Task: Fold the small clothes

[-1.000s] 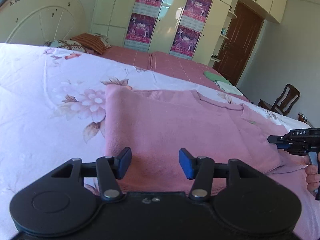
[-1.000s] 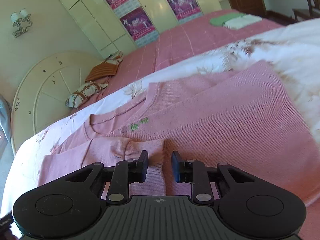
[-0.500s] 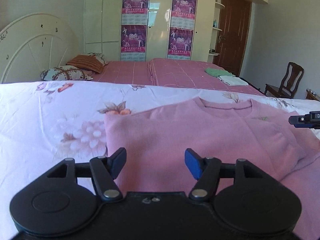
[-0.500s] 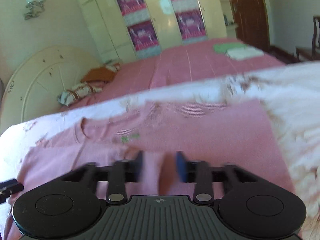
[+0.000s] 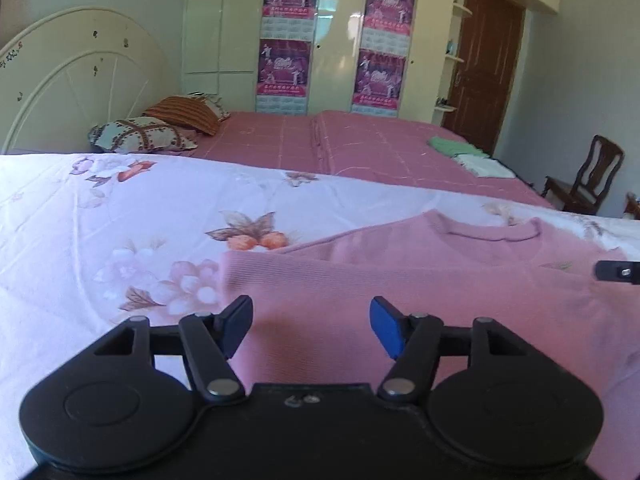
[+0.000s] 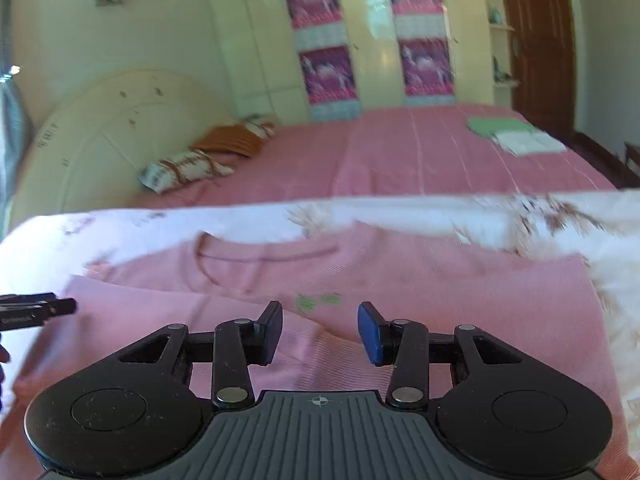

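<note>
A pink knit sweater (image 5: pixel 420 280) lies flat on the floral white sheet (image 5: pixel 100 240), collar away from me, with a sleeve folded across its front (image 6: pixel 168 320). My left gripper (image 5: pixel 311 330) is open and empty above the sweater's left part. My right gripper (image 6: pixel 320 332) is open and empty above the folded sleeve and the small green chest mark (image 6: pixel 318 301). Each gripper's tip shows at the edge of the other's view: the right one (image 5: pixel 618 271) and the left one (image 6: pixel 36 309).
Beyond the sheet the bed has a pink cover (image 5: pixel 360 148) with two pillows (image 5: pixel 144 134) by the round headboard (image 5: pixel 72 80). A folded green and white pile (image 5: pixel 468 156) lies at its far right. A wooden chair (image 5: pixel 584 180) stands by the wall. Wardrobes and a door are behind.
My right gripper has opened, let go of the sleeve cuff and lifted back from it. My left gripper stayed open and has risen and levelled over the sweater.
</note>
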### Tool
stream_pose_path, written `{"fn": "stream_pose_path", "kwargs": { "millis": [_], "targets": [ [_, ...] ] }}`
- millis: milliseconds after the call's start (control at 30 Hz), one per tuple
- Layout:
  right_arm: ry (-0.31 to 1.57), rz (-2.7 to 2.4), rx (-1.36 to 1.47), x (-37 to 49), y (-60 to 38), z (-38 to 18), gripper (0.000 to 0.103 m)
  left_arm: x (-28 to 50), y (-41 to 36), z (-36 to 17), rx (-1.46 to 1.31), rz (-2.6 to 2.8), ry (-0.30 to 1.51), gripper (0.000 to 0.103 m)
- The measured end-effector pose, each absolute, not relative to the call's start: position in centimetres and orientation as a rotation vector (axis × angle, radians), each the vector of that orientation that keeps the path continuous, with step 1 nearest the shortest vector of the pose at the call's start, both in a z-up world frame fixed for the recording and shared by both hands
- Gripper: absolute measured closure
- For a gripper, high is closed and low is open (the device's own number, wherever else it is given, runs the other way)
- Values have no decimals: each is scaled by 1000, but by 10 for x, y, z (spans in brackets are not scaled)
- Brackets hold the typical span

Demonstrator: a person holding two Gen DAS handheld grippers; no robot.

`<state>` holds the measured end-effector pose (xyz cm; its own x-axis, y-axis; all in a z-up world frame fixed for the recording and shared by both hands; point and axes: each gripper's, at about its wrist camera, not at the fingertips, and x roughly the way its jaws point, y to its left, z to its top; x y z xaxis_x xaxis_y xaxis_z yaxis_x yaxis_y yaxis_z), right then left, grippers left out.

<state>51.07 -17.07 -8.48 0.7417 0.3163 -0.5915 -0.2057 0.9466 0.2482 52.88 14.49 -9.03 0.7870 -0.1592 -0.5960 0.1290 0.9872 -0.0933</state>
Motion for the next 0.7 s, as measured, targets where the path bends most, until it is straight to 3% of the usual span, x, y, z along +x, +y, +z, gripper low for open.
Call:
{"fn": "stream_pose_path", "kwargs": {
  "millis": [267,467,700],
  "targets": [
    [735,449,-8,488,-99,-108,60,498,86,-112,-22,-231,679,38],
    [725,236,-26,475,-150,-116,60,475,129,-112,20,-156,693,38],
    [660,272,71,450,-155,-89,60,452,103,-97,51,-165,681,36]
  ]
}}
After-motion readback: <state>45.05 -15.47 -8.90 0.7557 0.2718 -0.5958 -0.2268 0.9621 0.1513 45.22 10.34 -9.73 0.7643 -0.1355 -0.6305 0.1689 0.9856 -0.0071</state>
